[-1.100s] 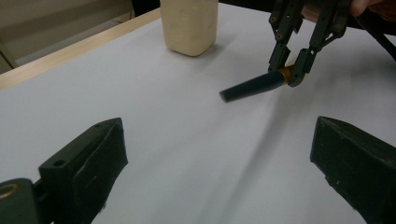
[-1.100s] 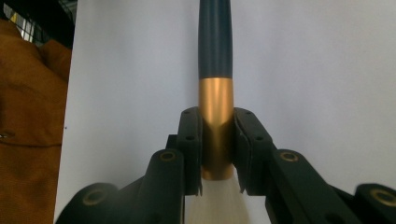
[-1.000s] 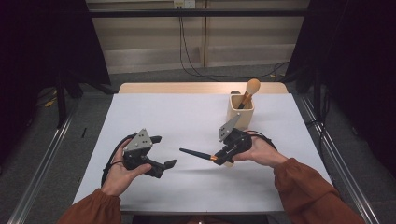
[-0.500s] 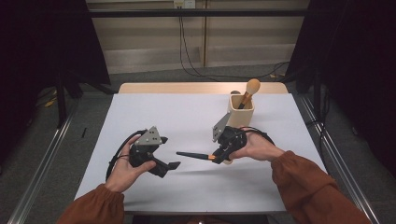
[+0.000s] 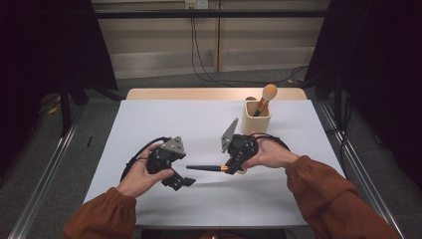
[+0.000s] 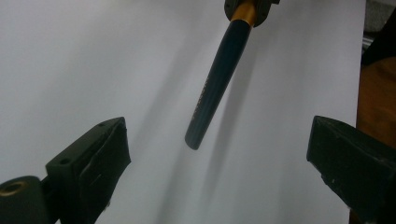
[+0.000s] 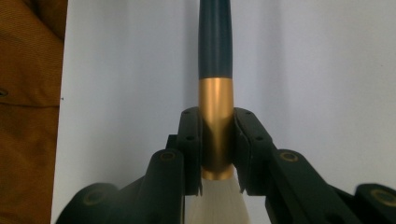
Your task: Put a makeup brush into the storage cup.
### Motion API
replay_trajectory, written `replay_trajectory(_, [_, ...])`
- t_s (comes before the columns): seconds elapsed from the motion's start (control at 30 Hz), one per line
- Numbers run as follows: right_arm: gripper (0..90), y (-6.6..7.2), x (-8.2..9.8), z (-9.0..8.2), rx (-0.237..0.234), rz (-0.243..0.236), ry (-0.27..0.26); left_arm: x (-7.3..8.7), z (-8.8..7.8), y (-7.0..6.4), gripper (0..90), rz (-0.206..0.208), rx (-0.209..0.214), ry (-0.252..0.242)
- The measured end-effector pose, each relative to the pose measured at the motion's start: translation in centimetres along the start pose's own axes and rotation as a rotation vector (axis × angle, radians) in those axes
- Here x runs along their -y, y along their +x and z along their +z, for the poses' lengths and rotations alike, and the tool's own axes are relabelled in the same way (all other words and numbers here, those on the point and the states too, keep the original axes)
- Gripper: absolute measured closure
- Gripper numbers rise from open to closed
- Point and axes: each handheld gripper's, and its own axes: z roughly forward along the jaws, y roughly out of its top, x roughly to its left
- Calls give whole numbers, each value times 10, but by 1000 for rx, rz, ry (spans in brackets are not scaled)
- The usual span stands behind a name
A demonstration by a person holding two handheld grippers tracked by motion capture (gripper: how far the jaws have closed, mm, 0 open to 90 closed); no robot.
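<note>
Seen from above: white table (image 5: 149, 119), two forearms in rust-orange sleeves entering from the bottom edge.

At left, left gripper (image 5: 180, 181) in the left hand, low over the table, jaws spread wide with nothing between them. In the left gripper view (image 6: 217, 158), two black jaws far apart at the lower corners, white tabletop between, and the dark handle tip of a makeup brush (image 6: 215, 84) angling down from the top edge toward the gap, not touching either jaw.

At centre, makeup brush (image 5: 205, 168) lying roughly level above the table, dark handle pointing left toward the left gripper, gold ferrule at its right end.

Right of that, right gripper (image 5: 230, 169) in the right hand, jaws clamped on the brush. In the right gripper view (image 7: 217, 149), both black jaws pressed against the gold ferrule (image 7: 215, 126) from either side, pale bristles (image 7: 215, 200) just below the grip, dark handle running up and away over the white table; orange sleeve along the left edge.

Farther back and to the right, a cream square holder (image 5: 256, 119) standing upright on the table, with a second brush (image 5: 263, 99), tan-headed, leaning out of it. Holder just behind the right hand, apart from it.
</note>
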Motion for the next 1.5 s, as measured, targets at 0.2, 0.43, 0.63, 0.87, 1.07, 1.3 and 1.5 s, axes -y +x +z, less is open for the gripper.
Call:
replay_trajectory(0.2, [744,0,-4,3,-11,-13,23,-6,7,2,57,0,24,52])
replay_trajectory(0.43, [743,-2,-7,6,-33,-21,30,-10,14,6,71,21,43,93])
replay_trajectory(0.63, [743,-1,-9,9,-45,-24,39,-16,18,9,80,45,83,112])
replay_trajectory(0.87, [743,-3,-11,12,-58,-35,32,-21,26,7,62,61,77,126])
replay_trajectory(1.07, [743,-2,-13,13,-59,-28,30,-22,28,6,129,72,93,122])
replay_trajectory(1.3, [743,-1,-17,16,-67,-47,18,-23,32,5,226,87,82,101])
replay_trajectory(1.5, [743,-2,-19,17,-64,-48,12,-24,35,5,323,95,72,88])
